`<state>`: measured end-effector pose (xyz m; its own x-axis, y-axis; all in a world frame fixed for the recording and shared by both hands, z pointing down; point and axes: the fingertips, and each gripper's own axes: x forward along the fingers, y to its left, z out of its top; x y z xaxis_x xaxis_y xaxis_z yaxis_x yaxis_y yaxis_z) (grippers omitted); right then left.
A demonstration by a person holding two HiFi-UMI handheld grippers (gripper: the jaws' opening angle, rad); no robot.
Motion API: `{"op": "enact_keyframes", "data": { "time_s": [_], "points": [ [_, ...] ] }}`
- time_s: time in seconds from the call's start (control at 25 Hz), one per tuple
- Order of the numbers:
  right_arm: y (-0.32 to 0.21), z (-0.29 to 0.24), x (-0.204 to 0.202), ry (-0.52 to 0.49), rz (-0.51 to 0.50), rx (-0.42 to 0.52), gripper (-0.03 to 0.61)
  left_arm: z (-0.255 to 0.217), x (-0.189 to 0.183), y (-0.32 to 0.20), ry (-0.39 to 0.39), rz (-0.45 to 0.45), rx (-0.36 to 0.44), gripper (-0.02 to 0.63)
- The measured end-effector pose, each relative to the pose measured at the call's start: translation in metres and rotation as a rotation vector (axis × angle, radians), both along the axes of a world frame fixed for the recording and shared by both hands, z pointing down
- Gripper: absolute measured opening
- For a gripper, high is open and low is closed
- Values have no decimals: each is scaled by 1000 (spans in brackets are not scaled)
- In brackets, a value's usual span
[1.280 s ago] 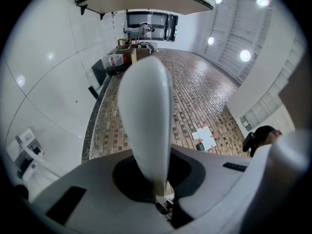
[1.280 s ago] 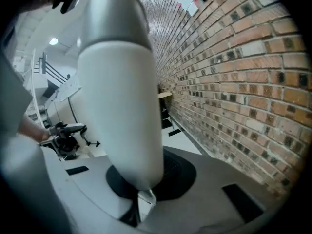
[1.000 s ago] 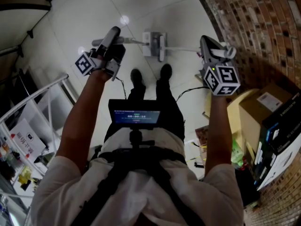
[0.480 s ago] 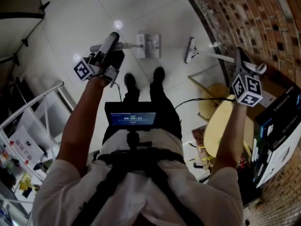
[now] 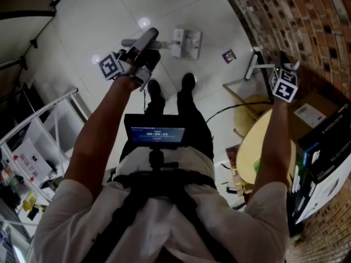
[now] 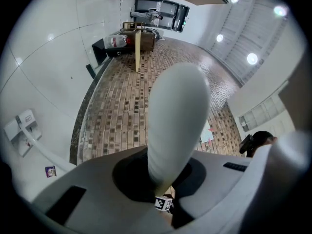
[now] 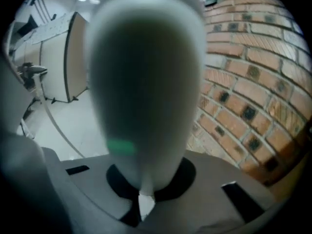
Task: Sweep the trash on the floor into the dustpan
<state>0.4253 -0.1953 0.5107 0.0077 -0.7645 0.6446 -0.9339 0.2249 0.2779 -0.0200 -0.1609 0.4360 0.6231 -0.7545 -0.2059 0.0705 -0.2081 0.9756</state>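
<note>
A white dustpan rests on the pale tile floor ahead of the person's feet; it also shows at the left edge of the left gripper view. Its long handle runs to my left gripper, which is shut on the thick grip. A small dark scrap of trash lies on the floor between dustpan and broom, and is also visible as the scrap. The white broom head stands near the brick wall. My right gripper is shut on the broom's handle.
A brick wall curves along the right. Below the right arm are a round yellow table, a cardboard box and a black-and-white box. A metal rack stands at the left. The person's shoes are behind the dustpan.
The right gripper swung right toward the brick wall, carrying the broom head away from the dustpan. The left gripper and dustpan shifted slightly right. The scrap of trash has come into sight.
</note>
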Motion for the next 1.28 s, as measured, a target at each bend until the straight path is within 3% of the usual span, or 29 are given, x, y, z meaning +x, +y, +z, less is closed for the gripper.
{"op": "enact_keyframes", "data": {
  "time_s": [0.2, 0.36, 0.56, 0.92, 1.28],
  "points": [
    [10, 20, 48, -163, 394, 81, 6, 8, 5, 1, -22, 5, -23, 12],
    [15, 13, 51, -216, 496, 131, 14, 10, 0, 4, -14, -1, -37, 12],
    [8, 11, 21, -263, 438, 134, 20, 14, -5, 7, -7, -3, -48, 12],
    [1, -3, -74, -327, 185, 108, 23, 19, -17, 8, -26, 2, -53, 12],
    [9, -31, -160, -497, 136, 143, 23, 22, -28, 11, -23, 11, -55, 11]
  ]
}}
